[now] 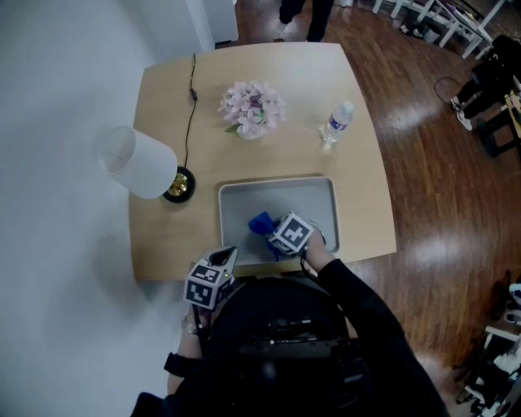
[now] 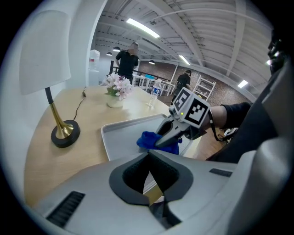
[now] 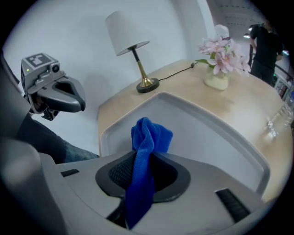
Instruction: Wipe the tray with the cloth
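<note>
Our right gripper (image 1: 277, 234) is clamped on the blue cloth (image 3: 146, 137), which bunches up just ahead of its jaws. The grey tray (image 1: 313, 195) lies beneath and ahead of it. Our left gripper (image 2: 148, 156), off to its left at the tray's near edge, has its jaws together on nothing.

The work is taking place in a big open hall, more workshop or studio than home: bare ceiling beams (image 2: 206, 27) and strip lights (image 2: 142, 27) are running overhead, a brick wall (image 2: 220, 85) is closing off the far end, and white racks (image 1: 431, 18) are standing on the glossy wooden floor (image 1: 423, 163). Other people (image 2: 125, 62) are standing about in the background. A light wooden surface (image 1: 163, 98) is sitting against a white partition (image 1: 57, 98), carrying a lamp (image 1: 138, 163), a pot of flowers (image 1: 252, 108) and a water bottle (image 1: 338, 122), like a small staged corner of a room.
</note>
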`<action>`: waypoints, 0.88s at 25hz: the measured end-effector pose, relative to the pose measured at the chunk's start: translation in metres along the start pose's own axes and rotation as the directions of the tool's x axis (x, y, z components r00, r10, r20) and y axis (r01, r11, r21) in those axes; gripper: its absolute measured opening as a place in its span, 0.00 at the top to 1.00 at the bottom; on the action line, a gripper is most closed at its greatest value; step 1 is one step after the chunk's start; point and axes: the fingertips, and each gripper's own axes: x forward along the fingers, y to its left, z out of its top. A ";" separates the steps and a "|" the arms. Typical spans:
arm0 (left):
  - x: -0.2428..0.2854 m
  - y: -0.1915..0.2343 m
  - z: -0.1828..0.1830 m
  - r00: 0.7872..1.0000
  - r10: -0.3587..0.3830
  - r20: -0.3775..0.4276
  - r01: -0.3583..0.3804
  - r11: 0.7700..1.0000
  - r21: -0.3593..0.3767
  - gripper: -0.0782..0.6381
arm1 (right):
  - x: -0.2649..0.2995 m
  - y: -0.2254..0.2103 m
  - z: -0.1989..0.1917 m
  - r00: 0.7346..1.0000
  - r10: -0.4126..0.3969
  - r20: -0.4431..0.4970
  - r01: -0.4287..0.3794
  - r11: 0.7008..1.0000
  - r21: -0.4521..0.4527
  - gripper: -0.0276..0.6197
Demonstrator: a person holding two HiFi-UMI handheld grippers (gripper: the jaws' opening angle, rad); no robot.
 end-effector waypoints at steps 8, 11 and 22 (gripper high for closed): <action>0.002 0.005 0.002 0.999 0.045 -0.008 -0.045 0.998 -0.046 0.89 | -0.024 -0.100 0.035 0.990 -0.139 0.011 0.139 0.990 -0.013 0.81; 0.002 0.005 0.002 0.998 0.059 -0.013 -0.060 0.996 -0.062 0.89 | -0.017 -0.112 0.045 0.993 -0.120 0.009 0.120 0.993 -0.017 0.81; 0.003 0.001 -0.001 0.998 0.062 -0.021 -0.064 0.994 -0.085 0.89 | -0.002 -0.108 0.038 0.993 -0.111 -0.045 0.109 0.993 -0.039 0.81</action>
